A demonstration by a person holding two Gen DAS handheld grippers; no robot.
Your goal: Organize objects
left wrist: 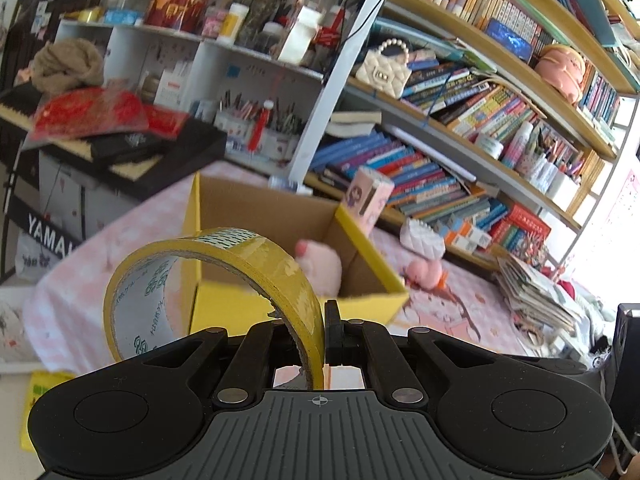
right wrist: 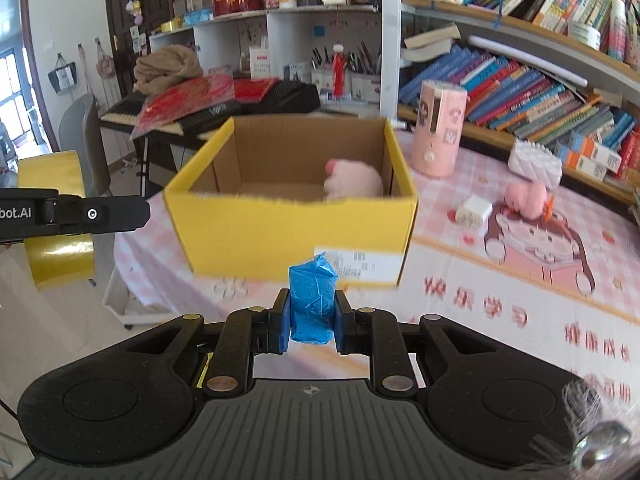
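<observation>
yellow tape roll point(left wrist: 208, 280) between left hand-held gripper point(left wrist: 325, 334) pads

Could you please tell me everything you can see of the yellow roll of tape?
The yellow roll of tape is a ring of glossy yellow tape on a pale core printed with green logos. The left gripper is shut on its wall, one finger inside the ring, holding it upright on edge in the air, on the near side of the yellow cardboard box. Nothing else touches it. The right wrist view shows it beside the table.
</observation>
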